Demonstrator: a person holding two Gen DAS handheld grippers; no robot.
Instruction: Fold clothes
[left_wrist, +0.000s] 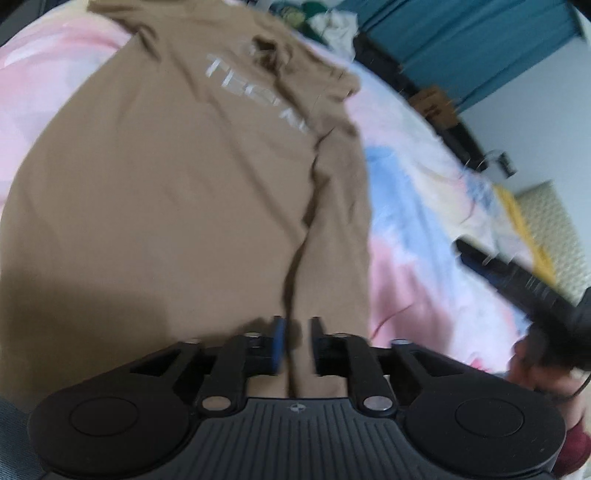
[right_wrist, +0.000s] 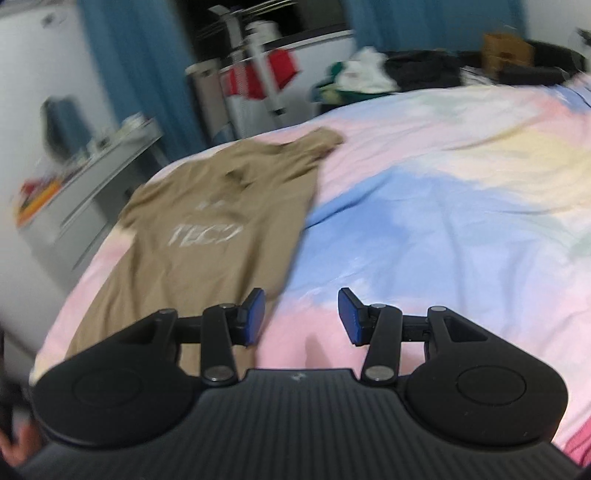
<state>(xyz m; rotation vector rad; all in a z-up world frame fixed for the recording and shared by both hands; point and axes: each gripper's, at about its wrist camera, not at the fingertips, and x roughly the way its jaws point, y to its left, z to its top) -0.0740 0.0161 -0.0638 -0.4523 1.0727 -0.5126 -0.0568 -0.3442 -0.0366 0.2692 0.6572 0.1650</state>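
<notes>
While its jaws stand narrowly apart over the shirt's near hem, the left gripper (left_wrist: 295, 345) grips nothing. The right gripper (right_wrist: 302, 317), jaws wide apart, hovers over the bedsheet (right_wrist: 443, 206) beside the shirt's right edge. The tan shirt (left_wrist: 177, 192) lies flat along the bed's left side.

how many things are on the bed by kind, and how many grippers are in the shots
tan t-shirt: 1, spread on the pastel bedsheet
grippers: 2, left gripper and right gripper, neither holding anything
total: 3
</notes>
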